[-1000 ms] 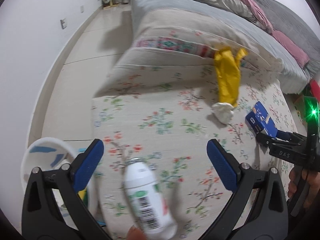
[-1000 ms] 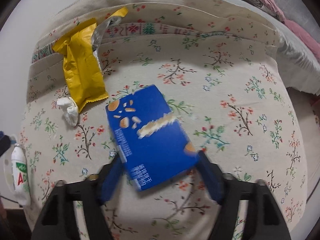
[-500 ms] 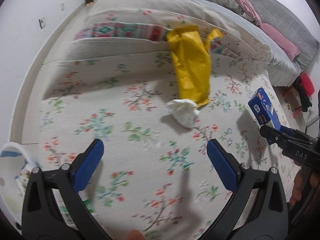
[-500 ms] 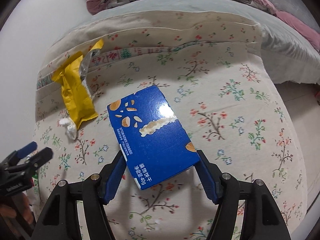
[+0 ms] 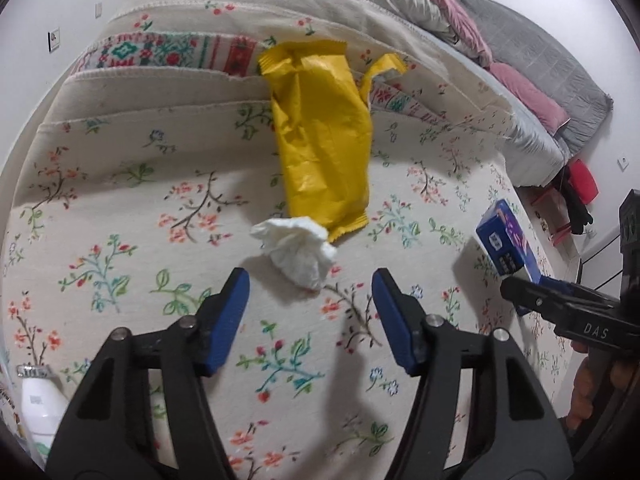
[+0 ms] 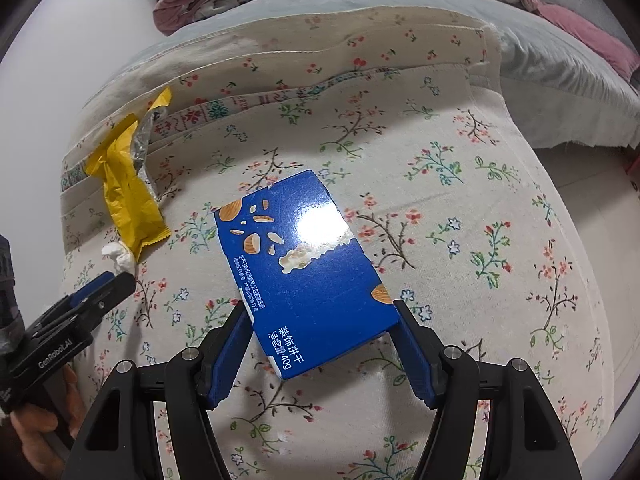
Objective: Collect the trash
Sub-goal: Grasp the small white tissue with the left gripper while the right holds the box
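The left gripper, empty now that its white bottle is dropped, is closing towards a crumpled white tissue beside a yellow foil wrapper on the floral bedspread. The right gripper stays clamped on a blue biscuit box, awaiting disposal.

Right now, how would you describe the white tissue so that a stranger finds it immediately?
Look at the floral cloth covering the surface. Find the long yellow wrapper lying on it. The crumpled white tissue touches the wrapper's near end, the only soft, white, shapeless item there.
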The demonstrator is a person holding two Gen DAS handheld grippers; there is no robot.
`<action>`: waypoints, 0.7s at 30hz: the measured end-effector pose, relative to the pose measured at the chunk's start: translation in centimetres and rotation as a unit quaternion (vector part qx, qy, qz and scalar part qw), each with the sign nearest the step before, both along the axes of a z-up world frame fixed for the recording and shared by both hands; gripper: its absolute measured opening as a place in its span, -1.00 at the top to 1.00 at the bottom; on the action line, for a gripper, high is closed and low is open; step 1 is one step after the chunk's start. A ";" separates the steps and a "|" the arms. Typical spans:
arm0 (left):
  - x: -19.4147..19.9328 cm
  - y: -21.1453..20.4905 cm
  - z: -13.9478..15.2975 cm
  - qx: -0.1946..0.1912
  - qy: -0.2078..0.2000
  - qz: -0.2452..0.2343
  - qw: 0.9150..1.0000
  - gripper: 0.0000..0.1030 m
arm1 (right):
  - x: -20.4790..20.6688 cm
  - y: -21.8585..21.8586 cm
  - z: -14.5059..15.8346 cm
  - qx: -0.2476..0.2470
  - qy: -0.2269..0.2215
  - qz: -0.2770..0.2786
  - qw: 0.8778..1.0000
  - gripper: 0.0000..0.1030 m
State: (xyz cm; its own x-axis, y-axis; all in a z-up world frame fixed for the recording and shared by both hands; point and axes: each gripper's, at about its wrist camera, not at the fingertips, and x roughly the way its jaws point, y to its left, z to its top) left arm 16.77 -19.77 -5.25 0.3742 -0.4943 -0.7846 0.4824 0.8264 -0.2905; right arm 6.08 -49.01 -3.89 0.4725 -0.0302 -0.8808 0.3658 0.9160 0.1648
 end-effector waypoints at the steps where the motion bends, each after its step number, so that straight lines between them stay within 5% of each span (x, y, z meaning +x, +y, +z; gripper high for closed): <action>1: 0.0 -0.2 0.0 -0.001 -0.001 -0.001 1.000 -0.10 | -0.1 -0.2 -0.2 0.002 0.000 -0.001 1.000 -0.36; 6: 0.4 -0.5 -0.2 -0.002 -0.005 0.005 1.000 0.41 | -0.7 -0.9 -0.3 0.005 0.000 -0.003 1.000 -0.36; 21: -0.3 1.3 1.2 -0.008 -0.004 0.021 1.000 0.57 | 0.8 1.6 1.0 0.012 -0.019 -0.002 1.000 -0.36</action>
